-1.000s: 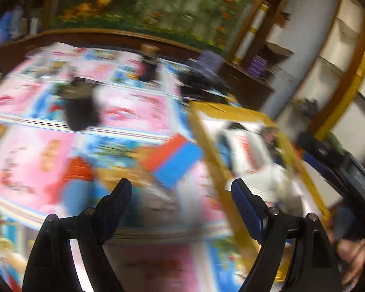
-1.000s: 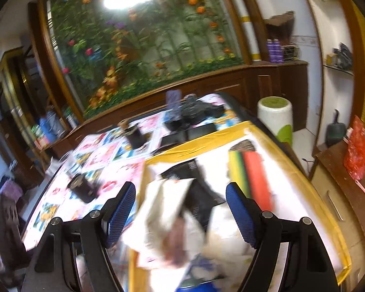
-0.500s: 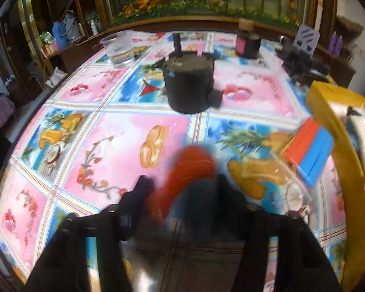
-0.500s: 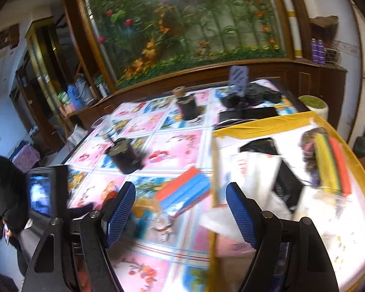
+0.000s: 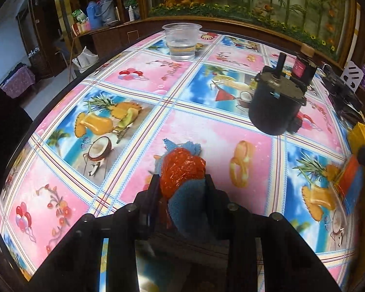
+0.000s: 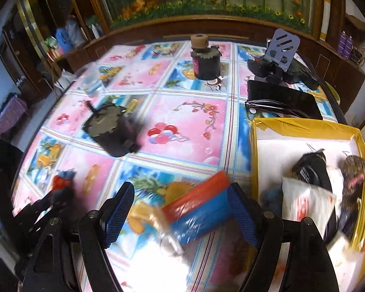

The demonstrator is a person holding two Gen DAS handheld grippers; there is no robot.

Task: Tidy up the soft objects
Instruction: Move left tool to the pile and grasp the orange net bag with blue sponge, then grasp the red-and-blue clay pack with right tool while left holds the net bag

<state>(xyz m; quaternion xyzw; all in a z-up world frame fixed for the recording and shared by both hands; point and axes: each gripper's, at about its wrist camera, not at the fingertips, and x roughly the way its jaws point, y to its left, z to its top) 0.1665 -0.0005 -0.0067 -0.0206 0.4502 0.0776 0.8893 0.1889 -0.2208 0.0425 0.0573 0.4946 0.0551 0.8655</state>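
My left gripper [image 5: 181, 182] is shut on a soft bundle, red crinkled plastic over a blue cloth [image 5: 182, 168], resting on the patterned tablecloth. The same bundle and gripper show in the right wrist view [image 6: 60, 182] at the left. My right gripper [image 6: 180, 202] is open and empty above a red and blue sponge pack [image 6: 199, 211], which lies between its fingers. That pack shows in the left wrist view [image 5: 349, 182] at the far right. A yellow-rimmed box [image 6: 255, 150] at the right holds several soft items, among them a white pouch [image 6: 306, 202].
A black motor [image 5: 275, 107] stands mid-table; it also shows in the right wrist view [image 6: 112, 131]. A clear plastic cup [image 5: 181, 41] sits at the far edge. A dark jar [image 6: 205, 60], a phone stand [image 6: 281, 51] and a black tablet with glasses [image 6: 282, 99] lie at the back.
My left gripper has swung left over the table and closed on the red and blue bundle. My right gripper has moved from over the box to above the sponge pack.
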